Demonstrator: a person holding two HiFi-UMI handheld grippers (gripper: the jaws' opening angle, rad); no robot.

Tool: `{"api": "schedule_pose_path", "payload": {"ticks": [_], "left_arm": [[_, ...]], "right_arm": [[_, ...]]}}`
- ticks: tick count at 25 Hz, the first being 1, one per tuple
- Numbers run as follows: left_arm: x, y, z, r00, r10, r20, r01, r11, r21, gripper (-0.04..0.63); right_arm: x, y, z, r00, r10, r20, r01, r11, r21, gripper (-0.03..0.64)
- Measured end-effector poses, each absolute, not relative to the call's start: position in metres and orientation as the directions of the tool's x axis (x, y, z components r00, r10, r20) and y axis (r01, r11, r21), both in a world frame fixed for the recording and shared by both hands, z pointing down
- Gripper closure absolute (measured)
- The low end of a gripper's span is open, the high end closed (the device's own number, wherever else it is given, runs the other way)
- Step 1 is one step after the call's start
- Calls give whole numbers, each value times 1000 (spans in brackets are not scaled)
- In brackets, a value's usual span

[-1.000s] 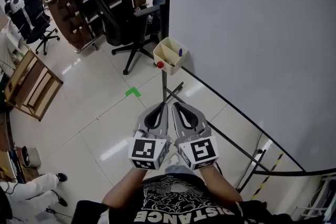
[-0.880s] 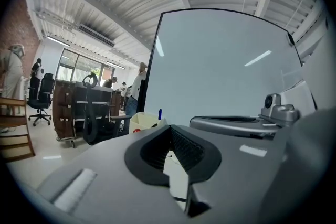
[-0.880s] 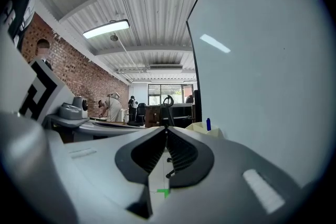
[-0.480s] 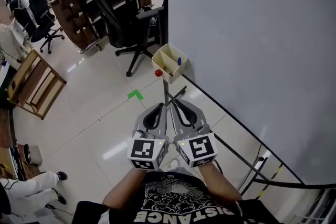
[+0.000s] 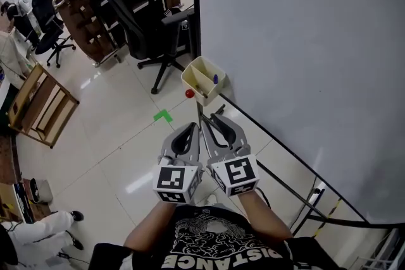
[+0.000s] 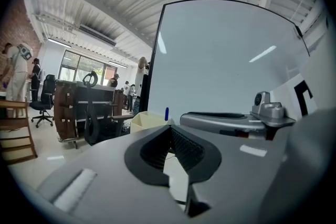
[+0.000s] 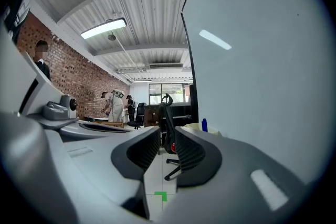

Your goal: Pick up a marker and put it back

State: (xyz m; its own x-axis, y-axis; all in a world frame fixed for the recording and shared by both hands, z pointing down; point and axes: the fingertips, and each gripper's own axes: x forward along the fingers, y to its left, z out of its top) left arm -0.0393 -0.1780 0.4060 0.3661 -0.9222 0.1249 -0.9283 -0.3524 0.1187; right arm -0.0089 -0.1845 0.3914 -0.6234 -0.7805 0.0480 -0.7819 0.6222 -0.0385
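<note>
A cream holder box hangs at the lower left corner of the whiteboard. A blue marker stands in it, and a red knob sits on its side. My two grippers are held side by side, level, below the box and pointing at it. The left gripper has its tips together with nothing in them. The right gripper has just been opening its jaws, and they are empty. The left gripper view shows the marker above the jaw tips. In the right gripper view the marker stands just right of the gap.
A black office chair and dark shelving stand behind the box. A wooden frame lies at the left and a green tape mark is on the tiled floor. The whiteboard's black stand rails run along the right. People stand far off.
The right gripper's jaws have parted from shut to a clear gap. Both grippers have come closer to the holder box. The left jaws look unchanged.
</note>
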Motion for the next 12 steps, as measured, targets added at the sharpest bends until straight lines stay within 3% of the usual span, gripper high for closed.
{"api": "schedule_pose_path", "payload": {"ticks": [12], "left_arm": [[-54, -222, 408, 414, -900, 137, -909, -399, 123, 591]], "right_arm": [[-17, -234, 410, -552, -829, 85, -833, 552, -26, 518]]}}
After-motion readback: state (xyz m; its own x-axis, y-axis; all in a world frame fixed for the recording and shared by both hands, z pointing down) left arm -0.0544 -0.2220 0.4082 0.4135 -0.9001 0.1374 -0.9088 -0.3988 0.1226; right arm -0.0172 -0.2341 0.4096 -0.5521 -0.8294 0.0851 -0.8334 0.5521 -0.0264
